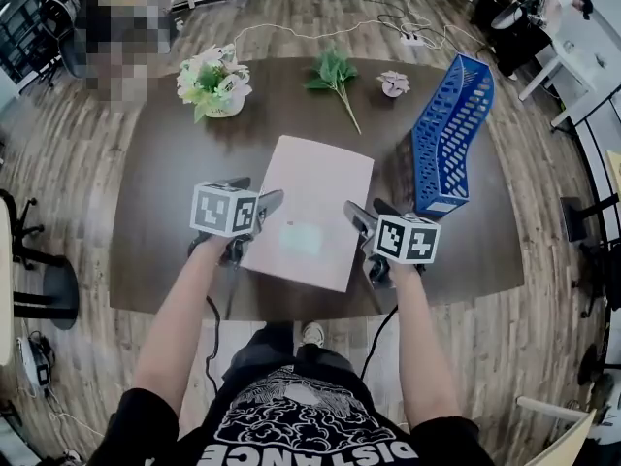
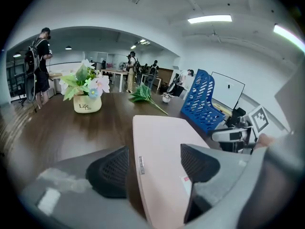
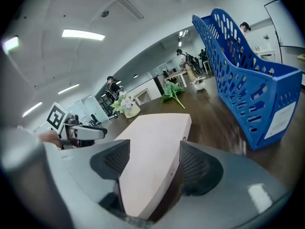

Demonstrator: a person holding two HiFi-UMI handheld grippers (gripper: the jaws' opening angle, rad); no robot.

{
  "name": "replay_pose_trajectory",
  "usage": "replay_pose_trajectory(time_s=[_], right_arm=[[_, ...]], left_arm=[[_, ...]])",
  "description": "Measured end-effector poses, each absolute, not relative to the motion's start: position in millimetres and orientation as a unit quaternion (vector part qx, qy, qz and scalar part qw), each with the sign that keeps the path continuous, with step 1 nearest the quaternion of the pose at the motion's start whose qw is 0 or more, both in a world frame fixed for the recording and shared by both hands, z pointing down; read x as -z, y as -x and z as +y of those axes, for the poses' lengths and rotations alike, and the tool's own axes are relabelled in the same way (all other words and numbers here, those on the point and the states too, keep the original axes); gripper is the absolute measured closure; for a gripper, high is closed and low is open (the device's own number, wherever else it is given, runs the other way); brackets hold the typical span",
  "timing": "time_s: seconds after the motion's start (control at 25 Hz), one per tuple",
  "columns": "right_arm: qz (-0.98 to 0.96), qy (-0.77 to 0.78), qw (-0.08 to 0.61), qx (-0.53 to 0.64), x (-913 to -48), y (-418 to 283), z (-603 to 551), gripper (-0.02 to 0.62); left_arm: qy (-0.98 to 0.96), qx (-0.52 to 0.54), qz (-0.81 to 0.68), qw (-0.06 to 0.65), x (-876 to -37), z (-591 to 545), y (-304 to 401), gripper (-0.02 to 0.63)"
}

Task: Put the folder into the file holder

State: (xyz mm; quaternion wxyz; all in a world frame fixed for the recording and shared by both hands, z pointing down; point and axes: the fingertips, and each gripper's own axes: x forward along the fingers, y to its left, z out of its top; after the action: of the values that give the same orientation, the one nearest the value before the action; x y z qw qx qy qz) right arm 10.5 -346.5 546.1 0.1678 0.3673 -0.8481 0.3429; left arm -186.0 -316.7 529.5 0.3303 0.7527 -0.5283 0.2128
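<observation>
A pale pink folder (image 1: 310, 212) lies between my two grippers over the near middle of the dark table (image 1: 165, 221). My left gripper (image 1: 254, 223) is shut on its left edge, and in the left gripper view the folder (image 2: 162, 147) runs between the pads of this gripper (image 2: 155, 168). On the opposite edge my right gripper (image 1: 361, 229) is shut too; its own view has the folder (image 3: 152, 142) filling the gap of the gripper (image 3: 152, 163). The blue mesh file holder (image 1: 451, 134) stands upright to the right of the folder (image 2: 200, 101) (image 3: 243, 80).
At the table's far side stand a flower pot (image 1: 213, 83), a green leafy sprig (image 1: 335, 74) and a small pink ornament (image 1: 393, 83). The near table edge is just below the folder. Cables and office furniture surround the table on a wooden floor.
</observation>
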Motion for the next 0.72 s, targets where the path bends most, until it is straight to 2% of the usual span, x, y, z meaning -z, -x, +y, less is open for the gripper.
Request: replay_pose_trajectory(time_s=[0.32,0.72], right_arm=[[-0.813,-0.374,0.202,-0.397,-581,-5,-370,0.284],[-0.794,-0.351,0.191,-0.459,-594,1,-382,0.284]], left_arm=[[-0.757,-0.210,-0.476,0.396,-568,-353,186,0.236],[-0.770,-0.222,-0.412,0.435,-592,-373,171,0.235]])
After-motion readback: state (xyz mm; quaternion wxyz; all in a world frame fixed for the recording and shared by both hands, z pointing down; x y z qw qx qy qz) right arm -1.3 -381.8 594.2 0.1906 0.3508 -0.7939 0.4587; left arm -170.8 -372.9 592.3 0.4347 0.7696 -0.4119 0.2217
